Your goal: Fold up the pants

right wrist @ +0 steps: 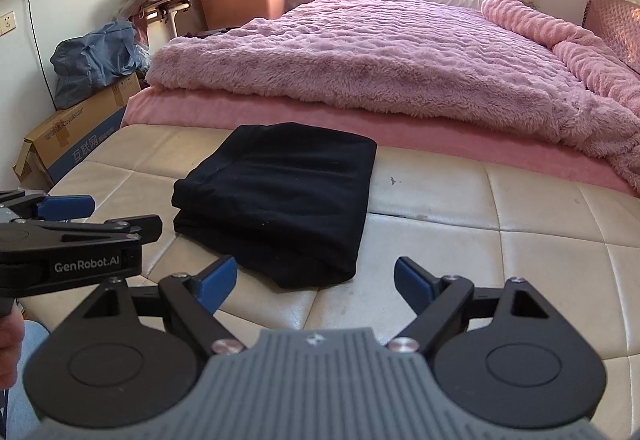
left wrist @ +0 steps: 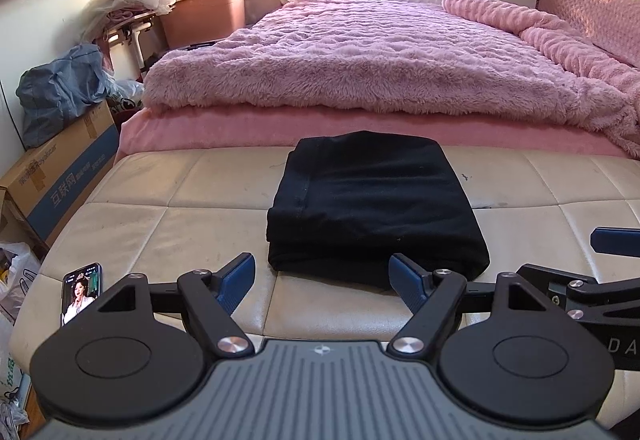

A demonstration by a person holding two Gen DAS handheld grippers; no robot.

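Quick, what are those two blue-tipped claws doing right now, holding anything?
Left gripper: open, holding nothing, just short of the folded black pants.
Right gripper: open, holding nothing.

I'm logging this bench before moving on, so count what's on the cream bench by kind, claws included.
Folded black pants: 1
Phone: 1
Claws, both open and empty: 2, the left claw and the right claw
Total: 4
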